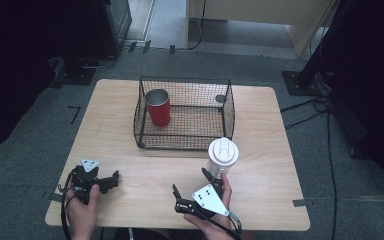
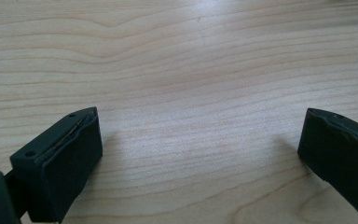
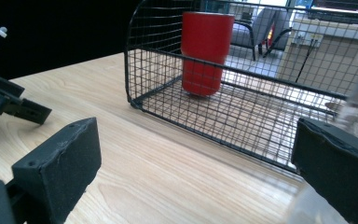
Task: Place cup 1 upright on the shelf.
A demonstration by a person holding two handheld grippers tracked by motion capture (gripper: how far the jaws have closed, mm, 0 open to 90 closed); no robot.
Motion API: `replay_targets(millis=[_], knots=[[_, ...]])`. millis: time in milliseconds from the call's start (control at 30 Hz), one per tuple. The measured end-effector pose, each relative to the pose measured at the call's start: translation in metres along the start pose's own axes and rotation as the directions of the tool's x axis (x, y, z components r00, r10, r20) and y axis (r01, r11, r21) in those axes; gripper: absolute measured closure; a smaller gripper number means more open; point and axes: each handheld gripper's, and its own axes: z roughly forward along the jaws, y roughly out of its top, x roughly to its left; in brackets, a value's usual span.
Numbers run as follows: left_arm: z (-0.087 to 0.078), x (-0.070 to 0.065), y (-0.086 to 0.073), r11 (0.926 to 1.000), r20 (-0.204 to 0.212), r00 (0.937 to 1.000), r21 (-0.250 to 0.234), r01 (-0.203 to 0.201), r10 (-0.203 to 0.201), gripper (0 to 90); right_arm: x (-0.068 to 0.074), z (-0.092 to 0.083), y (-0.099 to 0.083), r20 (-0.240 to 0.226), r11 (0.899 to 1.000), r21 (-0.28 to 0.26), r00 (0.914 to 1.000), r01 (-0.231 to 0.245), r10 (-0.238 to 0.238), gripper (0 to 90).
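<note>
The wooden worktop (image 1: 260,125) carries a black wire basket (image 1: 228,112) set toward its far edge, about midway between the left and right edges. A red tumbler (image 1: 158,107) stands upright in the basket's left part, close to the left wall; the right gripper view shows it behind the mesh (image 3: 204,51). A white lidded cup (image 1: 221,157) stands upright on the worktop just outside the basket's near right corner. The right claw (image 1: 194,187), near the worktop's near edge, has its jaws wide apart, clamped on nothing; one jaw sits just beside the cup's base, the other well to the cup's left. The left claw (image 1: 111,180) rests by the near left corner, jaws apart over bare wood (image 2: 200,140).
</note>
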Motion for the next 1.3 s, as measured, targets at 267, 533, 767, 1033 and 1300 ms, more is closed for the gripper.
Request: replay_targets(millis=[267,533,767,1033,1300], knots=[[0.0,0.0,0.0,1.0,0.0,1.0,0.002,-0.003,0.003,0.4,-0.015,-0.015,-0.01,0.001,1.0,0.012,1.0,0.0,0.0,1.5],[0.0,0.0,0.0,1.0,0.0,1.0,0.002,-0.003,0.003,0.4,-0.029,-0.028,-0.018,0.016,1.0,0.03,0.9999,0.004,-0.005,1.4],[0.0,0.0,0.0,1.0,0.0,1.0,0.001,-0.001,0.001,0.4,-0.042,-0.037,-0.025,0.041,0.999,0.046,0.9992,-0.001,-0.001,1.4],[0.0,0.0,0.0,1.0,0.0,1.0,0.001,-0.001,0.001,0.4,-0.055,-0.042,-0.029,0.071,0.999,0.05,0.9974,-0.013,0.01,1.5],[0.0,0.0,0.0,1.0,0.0,1.0,0.001,-0.002,0.002,0.4,-0.065,-0.044,-0.032,0.082,0.998,0.053,0.9964,-0.027,0.023,1.4]])
